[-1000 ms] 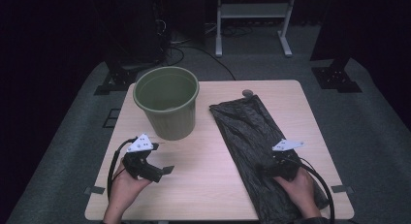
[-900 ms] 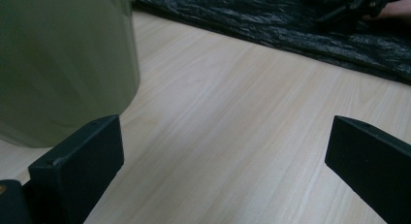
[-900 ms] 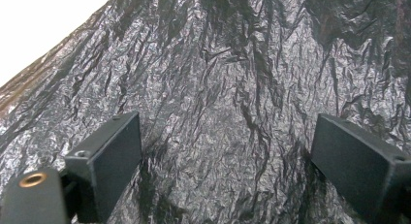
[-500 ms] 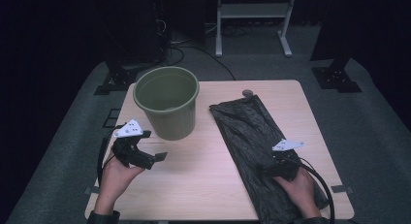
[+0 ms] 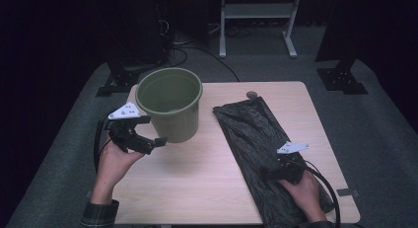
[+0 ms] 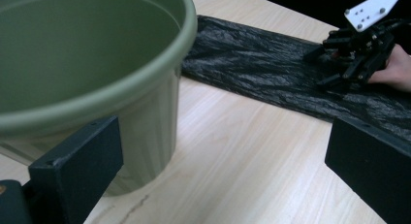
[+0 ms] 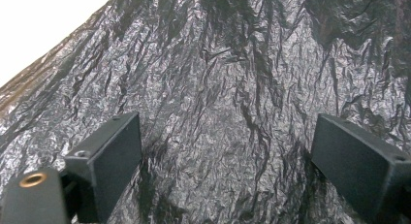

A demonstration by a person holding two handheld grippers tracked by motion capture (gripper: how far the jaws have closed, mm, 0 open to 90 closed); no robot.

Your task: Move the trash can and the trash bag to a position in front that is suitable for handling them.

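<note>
- While left gripper (image 5: 156, 140) hangs open beside the green bucket (image 5: 172, 109), steady its wall first.
- Right gripper (image 5: 266, 172), open over the black bin bag (image 5: 256, 139): pinch one layer only.

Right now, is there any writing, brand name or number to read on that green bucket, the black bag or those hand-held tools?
None: no writing shows on the green bucket, the black bag, the left gripper, the right gripper or the table.

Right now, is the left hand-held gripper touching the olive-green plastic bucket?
Cannot tell. In the left gripper view the left hand-held gripper has one open jaw overlapping the olive-green plastic bucket, with no plain gap or contact.
</note>
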